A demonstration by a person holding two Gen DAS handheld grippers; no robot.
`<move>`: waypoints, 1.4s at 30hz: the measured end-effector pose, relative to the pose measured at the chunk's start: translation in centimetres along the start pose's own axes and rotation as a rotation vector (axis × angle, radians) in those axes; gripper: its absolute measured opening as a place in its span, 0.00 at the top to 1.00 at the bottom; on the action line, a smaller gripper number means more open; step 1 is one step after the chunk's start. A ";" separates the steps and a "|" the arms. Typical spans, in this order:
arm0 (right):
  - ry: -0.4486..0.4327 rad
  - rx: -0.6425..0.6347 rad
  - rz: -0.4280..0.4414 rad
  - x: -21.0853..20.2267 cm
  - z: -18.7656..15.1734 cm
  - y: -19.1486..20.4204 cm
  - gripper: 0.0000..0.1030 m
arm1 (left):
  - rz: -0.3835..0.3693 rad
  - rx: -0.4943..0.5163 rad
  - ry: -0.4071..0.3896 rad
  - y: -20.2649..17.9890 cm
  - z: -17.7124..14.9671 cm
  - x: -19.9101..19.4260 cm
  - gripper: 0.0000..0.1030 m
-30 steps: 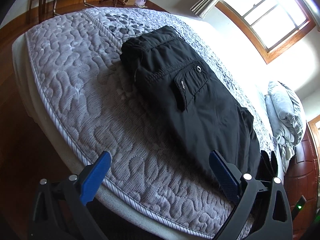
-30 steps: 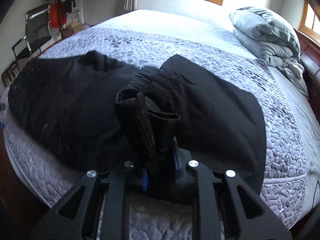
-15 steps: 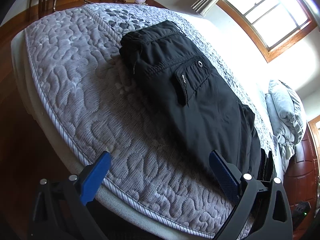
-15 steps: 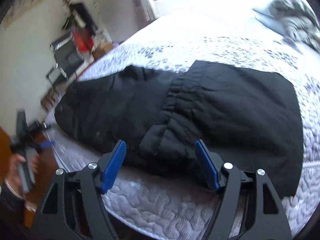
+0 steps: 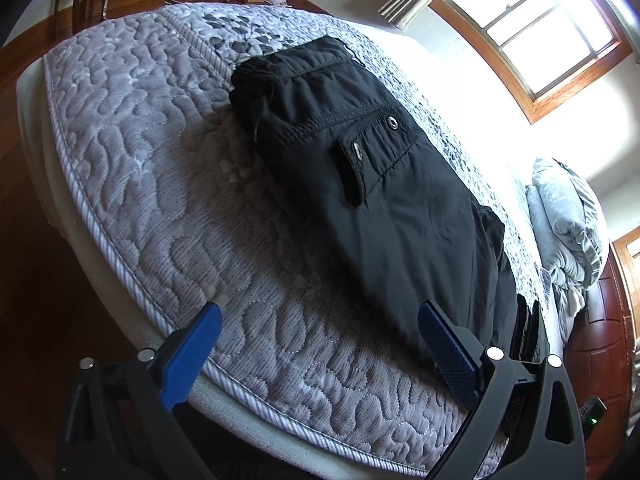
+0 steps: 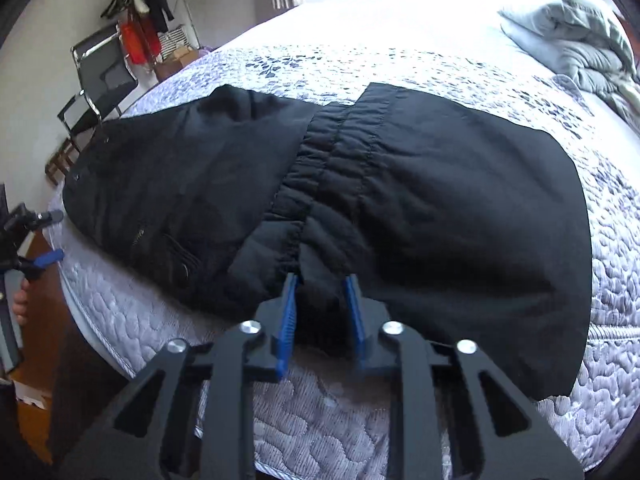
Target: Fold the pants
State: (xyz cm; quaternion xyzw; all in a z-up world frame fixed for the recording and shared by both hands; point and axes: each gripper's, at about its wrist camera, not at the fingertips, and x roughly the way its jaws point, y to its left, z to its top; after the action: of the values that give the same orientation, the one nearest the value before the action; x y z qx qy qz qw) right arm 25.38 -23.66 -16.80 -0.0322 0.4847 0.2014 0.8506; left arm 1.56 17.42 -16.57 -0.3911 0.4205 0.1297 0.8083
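Black pants [image 5: 360, 168] lie flat on a grey quilted mattress [image 5: 152, 184], folded lengthwise, with a flap pocket facing up. In the right wrist view the pants [image 6: 460, 208] spread across the bed with a gathered elastic band in the middle. My left gripper [image 5: 320, 344] is open and empty above the mattress edge, short of the pants. My right gripper [image 6: 322, 300] is closed down on a bunched edge of the pants near the front edge of the bed. My left gripper also shows at the far left of the right wrist view [image 6: 44, 240].
A folded grey duvet [image 6: 572, 32] lies at the head of the bed. A black chair [image 6: 96, 88] and a coat rack with hanging clothes [image 6: 140, 12] stand past the foot. A wood-framed window [image 5: 528, 32] is behind. The wooden floor [image 5: 36, 264] lies below the mattress edge.
My right gripper let go of the pants, opened wide, then closed again on the bunched edge lower on the bed. My left gripper stayed open and drew back slightly.
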 end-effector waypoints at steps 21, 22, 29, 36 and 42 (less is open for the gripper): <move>0.004 -0.068 0.108 0.5 -0.6 2.4 0.80 | -0.015 -0.028 0.000 0.7 0.2 0.2 0.04; 0.005 -0.067 0.118 0.4 -0.6 2.4 0.74 | -0.017 -0.029 -0.002 0.5 0.3 0.1 0.04; -0.035 0.036 0.190 -2.4 -0.8 -0.4 0.68 | -0.039 -0.021 -0.013 -0.5 1.1 -0.6 0.04; -0.135 0.224 0.117 -8.3 -2.4 -7.9 0.58 | -0.084 -0.071 -0.037 -0.5 3.0 -0.7 0.04; -0.180 0.402 0.018 -10.0 -4.7 -14.4 0.53 | -0.177 -0.169 -0.051 1.3 5.1 -0.2 0.04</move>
State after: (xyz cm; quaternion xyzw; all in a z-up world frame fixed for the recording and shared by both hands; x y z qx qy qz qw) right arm 22.49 -41.11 -12.94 0.1603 0.4373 0.1105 0.8780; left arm 3.69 22.08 -15.31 -0.4898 0.3511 0.1030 0.7913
